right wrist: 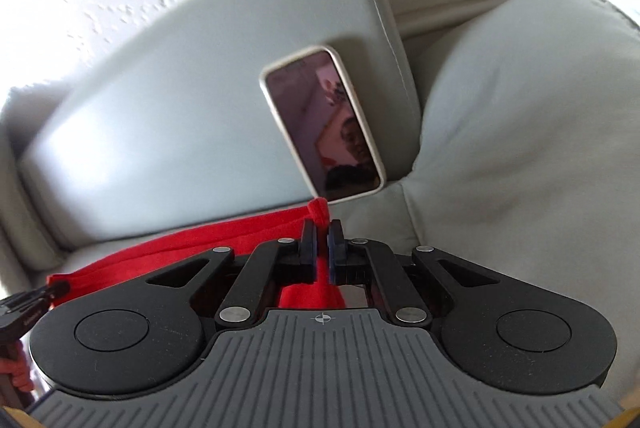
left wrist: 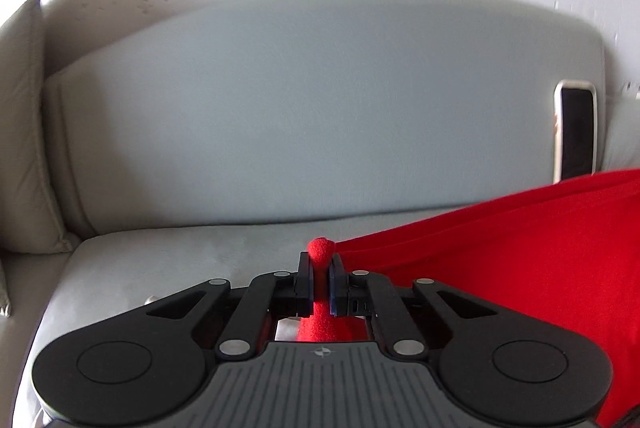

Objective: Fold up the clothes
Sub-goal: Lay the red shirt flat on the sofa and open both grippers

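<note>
The left hand-held gripper (left wrist: 320, 278) and right hand-held gripper (right wrist: 323, 248) each pinch the red garment (left wrist: 500, 252) (stretched between the 2). It hangs above the grey sofa (left wrist: 280, 116), near a propped phone (right wrist: 324, 124).

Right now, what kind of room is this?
Probably a living room at home: a grey sofa with a cushion, a phone leaning on the backrest, and a red garment held by both grippers.

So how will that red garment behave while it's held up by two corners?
Probably floppy: the red garment sags between the left gripper and right gripper. Likely light, since small pinches hold it. It bunches at the fingers, so it may creep.
</note>
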The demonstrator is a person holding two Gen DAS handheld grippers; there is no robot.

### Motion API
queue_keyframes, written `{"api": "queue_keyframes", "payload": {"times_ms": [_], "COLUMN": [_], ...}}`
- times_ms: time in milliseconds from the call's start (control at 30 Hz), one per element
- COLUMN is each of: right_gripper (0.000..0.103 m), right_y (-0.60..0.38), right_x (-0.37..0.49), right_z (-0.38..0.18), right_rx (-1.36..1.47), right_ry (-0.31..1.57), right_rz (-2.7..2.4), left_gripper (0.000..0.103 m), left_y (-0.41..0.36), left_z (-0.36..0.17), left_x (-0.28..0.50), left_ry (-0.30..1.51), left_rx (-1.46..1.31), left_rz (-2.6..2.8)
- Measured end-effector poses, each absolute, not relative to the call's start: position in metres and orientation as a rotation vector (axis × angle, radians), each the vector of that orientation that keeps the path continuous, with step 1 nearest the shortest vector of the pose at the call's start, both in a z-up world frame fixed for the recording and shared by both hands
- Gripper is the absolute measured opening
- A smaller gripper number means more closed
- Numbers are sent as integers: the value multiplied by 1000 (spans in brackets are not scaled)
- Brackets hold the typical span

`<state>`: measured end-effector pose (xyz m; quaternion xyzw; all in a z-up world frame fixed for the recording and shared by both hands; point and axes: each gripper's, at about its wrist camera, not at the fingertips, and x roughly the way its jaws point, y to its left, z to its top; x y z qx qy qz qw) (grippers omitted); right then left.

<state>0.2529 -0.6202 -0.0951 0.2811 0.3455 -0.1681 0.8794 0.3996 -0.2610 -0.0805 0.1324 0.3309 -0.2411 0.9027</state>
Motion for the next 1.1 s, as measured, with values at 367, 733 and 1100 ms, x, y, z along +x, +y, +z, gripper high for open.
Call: {"api": "queue_keyframes", "payload": {"times_ms": [367,733,1100], "right_gripper": [4,4,6], "right_y": [-577,-522,-488], "right_x": [107,-27,-84], "right_z": [-30,-84,-146], "right_rx": [726,766,726], "right_ry": [663,762,882], "right_rz": [-261,-284,-338], "left_gripper": [6,6,10], "left_y": [-167,-121,-110], "left_z": [-21,-71,-120], "left_x": [276,161,103], "left_ry": [742,887,939], "left_rx": [73,83,205], "left_rz": [-509,-457,-419]}}
